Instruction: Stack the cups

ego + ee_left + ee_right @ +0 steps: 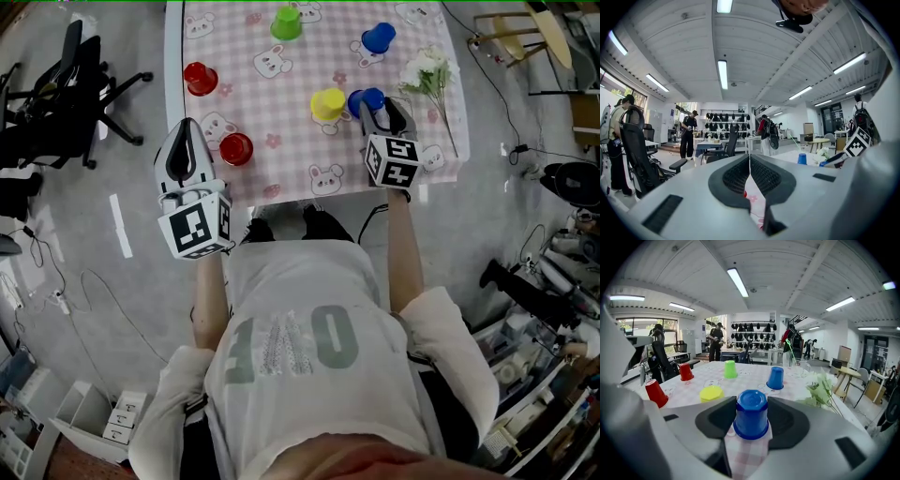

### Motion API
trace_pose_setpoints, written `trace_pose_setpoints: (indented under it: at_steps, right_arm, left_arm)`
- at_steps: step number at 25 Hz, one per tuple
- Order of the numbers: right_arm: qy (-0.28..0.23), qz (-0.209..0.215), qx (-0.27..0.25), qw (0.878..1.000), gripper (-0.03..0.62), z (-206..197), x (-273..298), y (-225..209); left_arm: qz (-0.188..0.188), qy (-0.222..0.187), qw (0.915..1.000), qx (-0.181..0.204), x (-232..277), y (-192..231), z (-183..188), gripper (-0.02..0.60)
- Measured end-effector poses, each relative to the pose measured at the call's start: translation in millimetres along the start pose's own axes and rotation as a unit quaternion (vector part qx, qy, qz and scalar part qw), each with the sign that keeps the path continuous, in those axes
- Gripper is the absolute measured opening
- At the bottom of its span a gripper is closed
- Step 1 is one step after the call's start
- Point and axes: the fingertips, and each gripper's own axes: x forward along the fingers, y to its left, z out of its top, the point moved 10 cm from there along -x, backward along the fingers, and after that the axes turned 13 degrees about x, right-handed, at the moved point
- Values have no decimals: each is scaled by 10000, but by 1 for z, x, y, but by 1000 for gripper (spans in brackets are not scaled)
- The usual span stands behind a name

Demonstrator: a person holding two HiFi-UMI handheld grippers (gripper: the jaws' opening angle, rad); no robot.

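- The right gripper (751,416) stands wide, its pads against the sides of the near blue cup (752,412), which is upside down toward the 5 o'clock corner of the counter (291,169). A light hold could let it slip on lifting.
- The yellow cup (328,103) is just beside it at 9 o'clock, so a sideways swing could topple it.
- The left gripper (185,131) is closed and empty, uninvolved.

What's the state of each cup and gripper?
near blue cup, upside down
far blue cup, upside down, free
yellow cup, upside down, free
green cup, upside down, free
near red cup, upside down, free
far red cup, upside down, free
left gripper, shut, empty
right gripper, shut on near blue cup
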Motion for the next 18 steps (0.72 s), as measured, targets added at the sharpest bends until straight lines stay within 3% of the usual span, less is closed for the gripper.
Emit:
trace_pose_setpoints:
  at_steps: [12,16,18]
  right_arm:
    - [103,39,38,9999,215,-7,3,0]
    - [-266,72,-33,9996,224,15,-18,11]
    - [-558,288,-123,9980,224,30,-36,27]
  left_arm:
    - [97,45,9999,-7,-4,5,-4,29]
    - [103,7,9999,-22,-4,5,-2,28]
    - [99,-12,9999,-35,-3,5,-1,28]
